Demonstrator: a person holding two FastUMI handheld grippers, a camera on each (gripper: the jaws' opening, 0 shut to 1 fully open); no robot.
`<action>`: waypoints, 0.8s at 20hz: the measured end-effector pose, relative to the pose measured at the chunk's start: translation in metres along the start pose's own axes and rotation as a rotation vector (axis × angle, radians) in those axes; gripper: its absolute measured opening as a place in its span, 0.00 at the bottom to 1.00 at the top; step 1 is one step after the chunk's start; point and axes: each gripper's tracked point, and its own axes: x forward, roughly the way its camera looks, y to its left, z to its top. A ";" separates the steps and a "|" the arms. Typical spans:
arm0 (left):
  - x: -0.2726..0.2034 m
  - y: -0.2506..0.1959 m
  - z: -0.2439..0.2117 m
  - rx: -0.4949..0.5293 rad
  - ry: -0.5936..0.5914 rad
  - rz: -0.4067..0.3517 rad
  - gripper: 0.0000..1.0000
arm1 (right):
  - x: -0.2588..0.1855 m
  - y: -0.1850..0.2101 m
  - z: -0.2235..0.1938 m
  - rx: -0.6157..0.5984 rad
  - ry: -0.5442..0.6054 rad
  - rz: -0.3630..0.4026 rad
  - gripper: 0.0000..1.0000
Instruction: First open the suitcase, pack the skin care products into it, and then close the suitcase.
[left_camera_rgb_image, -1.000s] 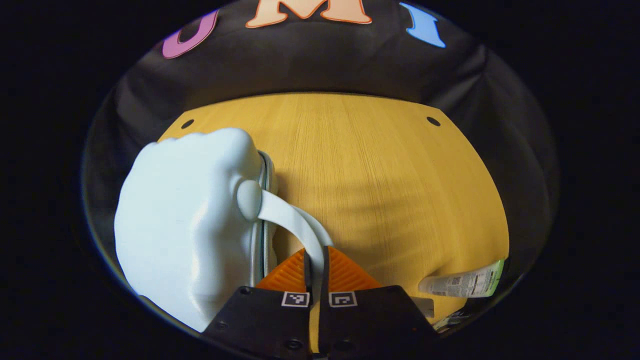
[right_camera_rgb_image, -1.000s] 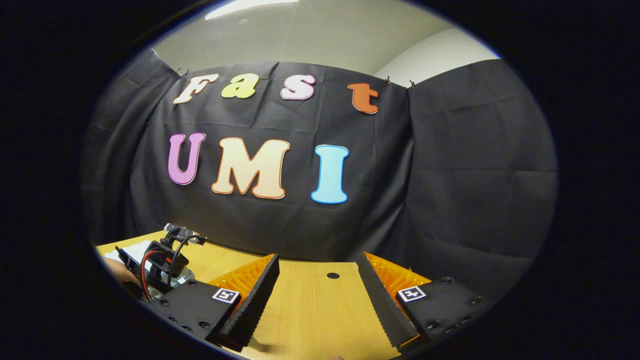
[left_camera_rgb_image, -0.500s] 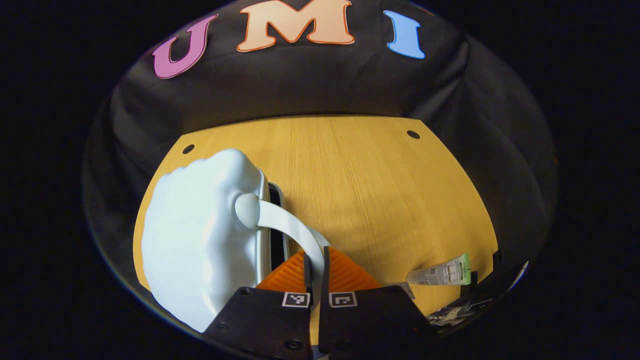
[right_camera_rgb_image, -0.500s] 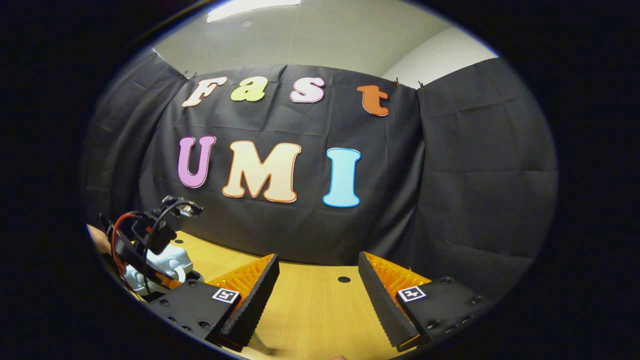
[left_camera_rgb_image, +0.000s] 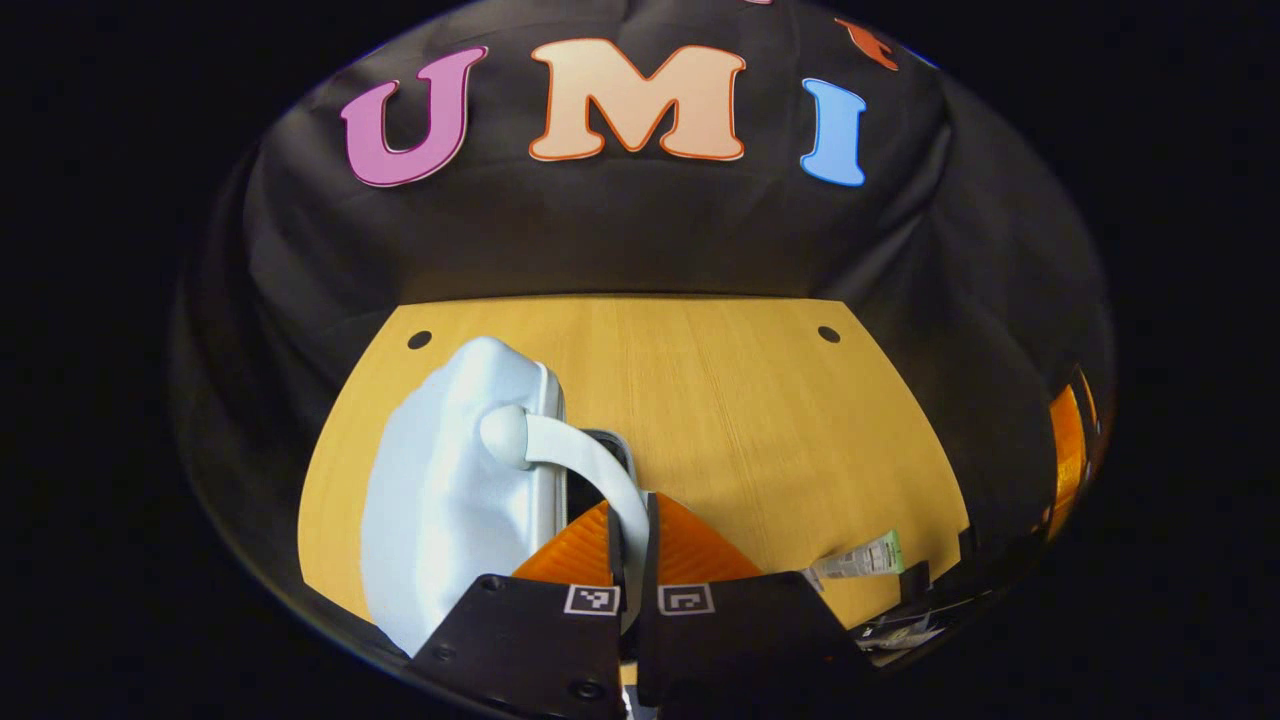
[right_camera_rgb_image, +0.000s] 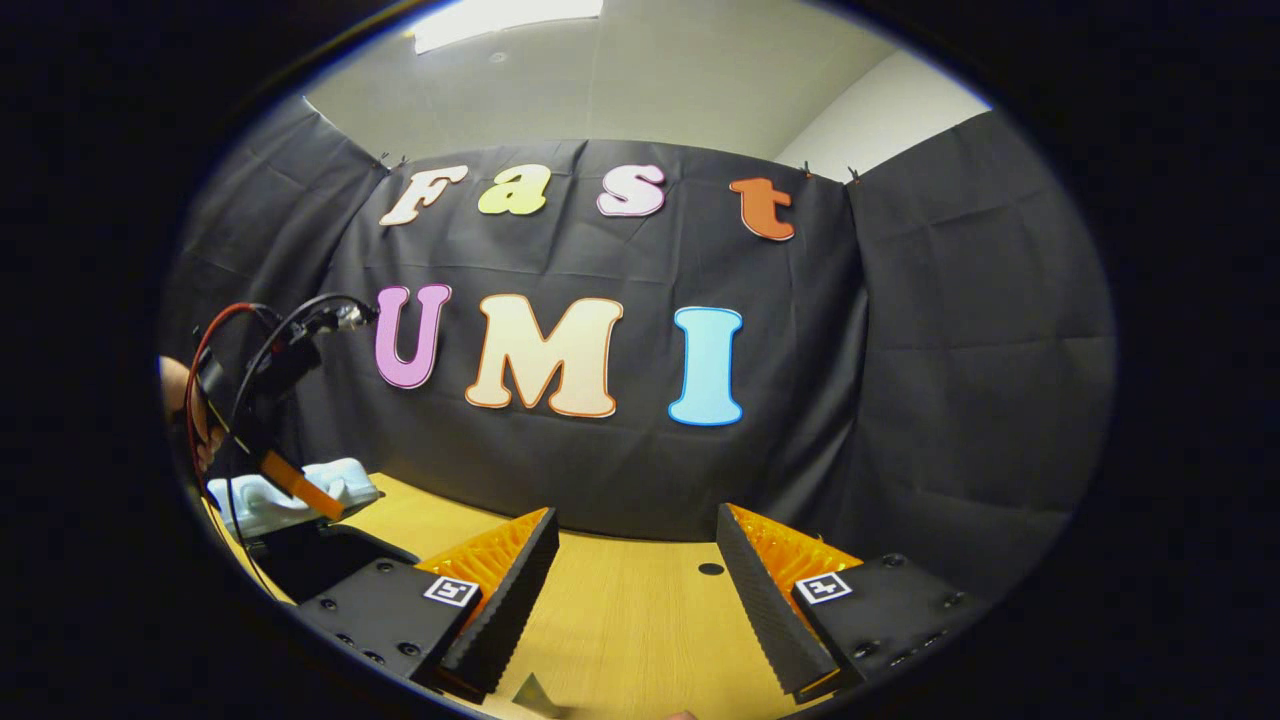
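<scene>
Left gripper (left_camera_rgb_image: 632, 530) stays clenched on the suitcase handle (left_camera_rgb_image: 585, 465) and has swung the pale blue lid (left_camera_rgb_image: 450, 500) up since a second ago, dark gap now showing, so opening is underway; skincare tube (left_camera_rgb_image: 858, 558) lies at its 3 o'clock, right gripper (right_camera_rgb_image: 632, 590) released, idle.

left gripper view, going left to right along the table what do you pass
suitcase with its lid lifted → strap handle, pinched in the left gripper with the jaws closed on it → bare stretch of table → skin care tube lying flat near the right edge
</scene>
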 end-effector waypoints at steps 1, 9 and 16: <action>-0.008 0.010 0.006 0.013 -0.009 0.012 0.00 | 0.000 0.002 -0.001 0.002 0.002 0.003 1.00; -0.056 0.118 0.039 -0.007 -0.119 0.152 0.00 | 0.005 0.029 -0.009 0.011 0.027 0.030 0.99; -0.062 0.185 0.038 0.003 -0.168 0.214 0.00 | 0.011 0.054 0.002 0.007 0.004 0.032 0.99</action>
